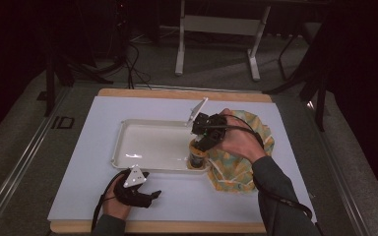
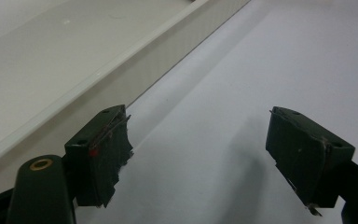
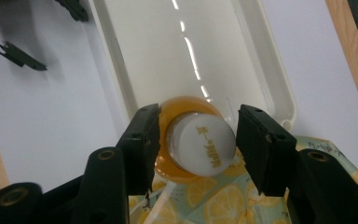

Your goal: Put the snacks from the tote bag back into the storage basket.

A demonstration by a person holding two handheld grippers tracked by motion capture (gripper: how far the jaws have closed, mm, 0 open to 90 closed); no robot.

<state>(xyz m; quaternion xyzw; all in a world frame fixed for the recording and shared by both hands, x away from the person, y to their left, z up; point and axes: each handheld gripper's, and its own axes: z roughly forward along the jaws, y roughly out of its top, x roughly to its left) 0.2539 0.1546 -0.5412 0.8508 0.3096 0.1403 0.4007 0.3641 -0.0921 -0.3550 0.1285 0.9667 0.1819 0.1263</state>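
A small orange bottle with a white cap stands upright at the near right corner of the white tray. My right gripper points down over it. In the right gripper view the jaws of this gripper stand open on either side of the bottle. One jaw is at the bottle's orange side and the other stands apart from the cap. My left gripper rests on the white mat in front of the tray, open with nothing between its jaws.
A yellow cloth with a lemon print lies bunched at the tray's right end, under my right hand. The tray wall runs close to my left gripper. The white mat lies on a wooden board. Table legs stand beyond.
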